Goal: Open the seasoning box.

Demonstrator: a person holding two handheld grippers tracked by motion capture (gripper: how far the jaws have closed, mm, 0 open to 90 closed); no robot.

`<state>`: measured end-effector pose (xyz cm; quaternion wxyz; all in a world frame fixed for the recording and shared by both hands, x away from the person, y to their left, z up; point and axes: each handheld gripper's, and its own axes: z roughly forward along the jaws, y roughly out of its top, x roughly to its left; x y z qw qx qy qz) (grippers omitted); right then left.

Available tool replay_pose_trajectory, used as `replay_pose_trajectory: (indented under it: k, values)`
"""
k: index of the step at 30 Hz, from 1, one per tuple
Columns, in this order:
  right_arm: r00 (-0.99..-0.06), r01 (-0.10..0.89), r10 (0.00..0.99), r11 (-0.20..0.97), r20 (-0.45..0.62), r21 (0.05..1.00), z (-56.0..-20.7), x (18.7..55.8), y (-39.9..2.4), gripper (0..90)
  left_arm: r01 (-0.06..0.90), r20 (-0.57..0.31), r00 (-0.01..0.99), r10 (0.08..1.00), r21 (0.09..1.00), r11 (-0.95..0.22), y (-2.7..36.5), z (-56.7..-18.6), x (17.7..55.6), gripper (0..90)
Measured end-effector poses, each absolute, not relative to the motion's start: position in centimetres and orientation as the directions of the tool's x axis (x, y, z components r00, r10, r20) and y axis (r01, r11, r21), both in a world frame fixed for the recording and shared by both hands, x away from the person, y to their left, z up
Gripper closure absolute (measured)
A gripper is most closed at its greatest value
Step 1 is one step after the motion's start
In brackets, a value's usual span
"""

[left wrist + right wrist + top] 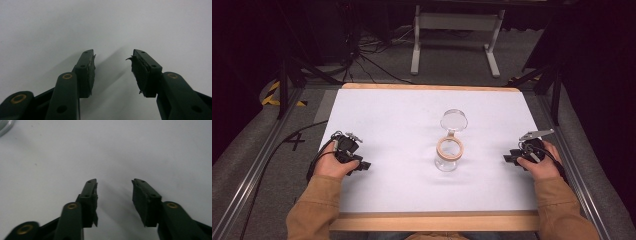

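Both tools are sitting well apart from the jar (448,156), one off to each side of it, and neither is touching it. Left tool (113,68) is standing wide open with nothing but bare white bench (402,110) between the pads; right tool (114,200) is likewise wide open and gripping nothing. The jar is standing upright on the bench, roughly midway between the two hands, and a round lid (454,120) is lying just behind it, close to the jar or maybe touching it, I can't tell which. The jar is looking like clear glass with a pale tan ring around its open mouth, short and squat; the lid is looking clear or silvery and flat, and its edge is showing in the top left corner of the right gripper view (4,127). My read: the work in hand is lid and jar, and both hands are parked. To do the next step well, I'd be bringing one tool in level to the jar's side wall below the tan ring, closing gently since glass is slick and could skid or tip, then taking the lid by its rim with the other tool while keeping it flat.
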<state>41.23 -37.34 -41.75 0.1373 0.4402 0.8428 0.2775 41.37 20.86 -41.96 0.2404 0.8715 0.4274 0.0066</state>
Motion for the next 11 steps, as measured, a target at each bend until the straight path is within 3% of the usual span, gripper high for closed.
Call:
replay_pose_trajectory:
  k: [2,11]
  values:
    - [-0.578,0.671,0.816,0.490,-0.021,0.557,-41.75,41.16,-37.02,41.0,0.738,-0.183,0.643,0.744,0.411,-0.536,20.32,-41.63,41.21,50.3]
    - [-0.581,0.661,0.814,0.483,-0.016,0.574,-41.47,40.77,-36.66,36.2,0.721,-0.176,0.655,0.734,0.437,-0.538,19.78,-40.95,41.15,48.2]
